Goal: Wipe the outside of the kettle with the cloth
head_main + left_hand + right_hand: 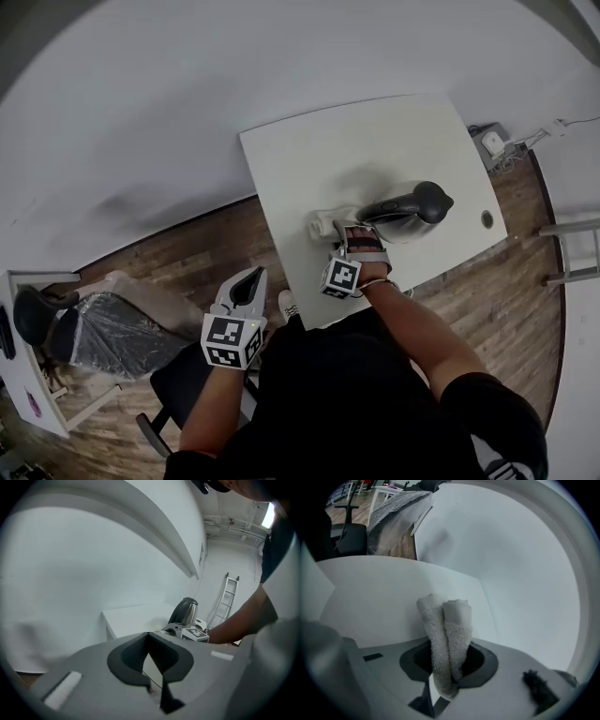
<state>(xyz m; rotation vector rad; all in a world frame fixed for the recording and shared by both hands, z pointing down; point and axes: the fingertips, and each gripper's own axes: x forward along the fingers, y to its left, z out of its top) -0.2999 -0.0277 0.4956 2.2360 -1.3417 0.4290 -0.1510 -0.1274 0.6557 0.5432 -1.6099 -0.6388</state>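
A white table (pixel 319 155) stands by a white wall (pixel 169 94) on a wooden floor (pixel 202 246). The kettle (pixel 405 212) sits near the table's front edge. Just beside it, the right hand-held gripper (pixel 446 665) is clamped on a folded white cloth (pixel 451 623). The left hand-held gripper (pixel 149 637) hangs off the table, its jaws closed together on nothing.

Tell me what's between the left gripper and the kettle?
The right gripper, clamped on the cloth, sits between left gripper and kettle, in the head view.
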